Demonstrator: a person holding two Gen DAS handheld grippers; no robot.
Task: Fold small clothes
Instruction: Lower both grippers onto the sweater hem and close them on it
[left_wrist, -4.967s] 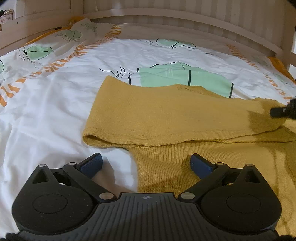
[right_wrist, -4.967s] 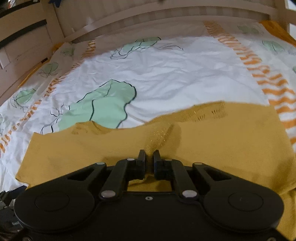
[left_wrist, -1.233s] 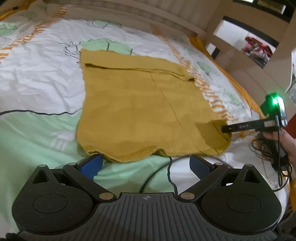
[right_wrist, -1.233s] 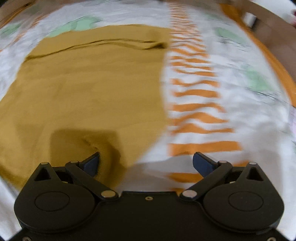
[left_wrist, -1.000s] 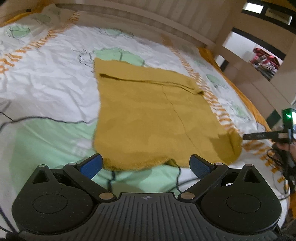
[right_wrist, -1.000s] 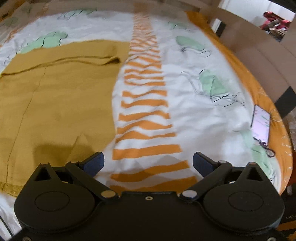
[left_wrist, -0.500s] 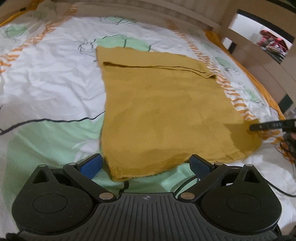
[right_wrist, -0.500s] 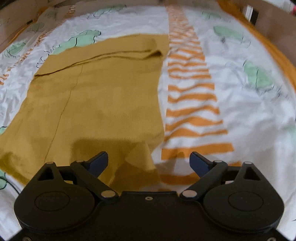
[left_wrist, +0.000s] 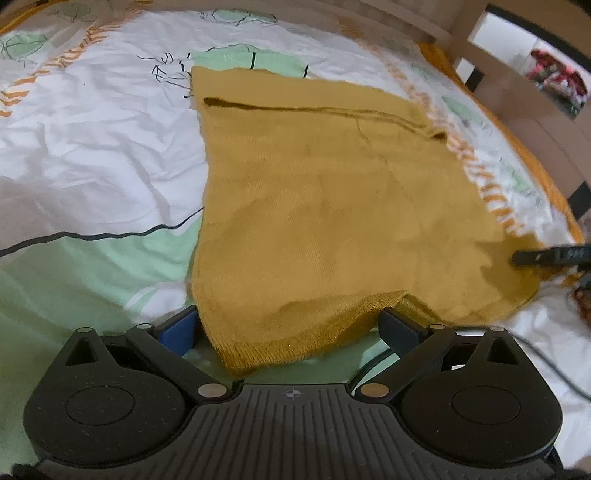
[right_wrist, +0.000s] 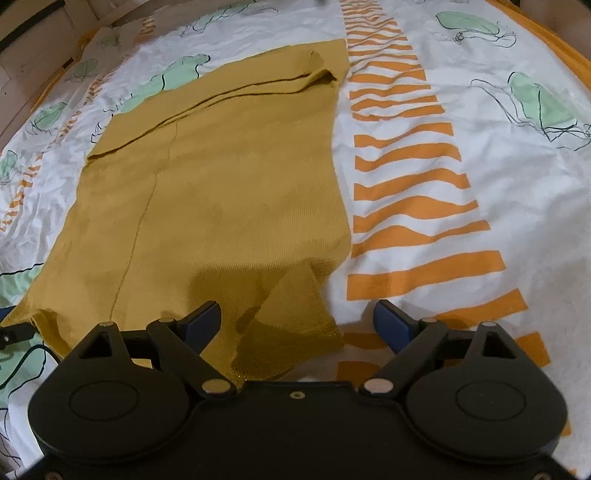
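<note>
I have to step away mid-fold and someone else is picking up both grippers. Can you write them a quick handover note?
Left gripper: open, straddling the near left hem corner of the mustard garment, not gripping.
Right gripper: open, over the near right corner, which is flipped up; nothing held.
Garment lies flat on the patterned bedsheet, far edge already folded over.
Left: grip both near corners and probably fold the hem toward the far edge.
</note>
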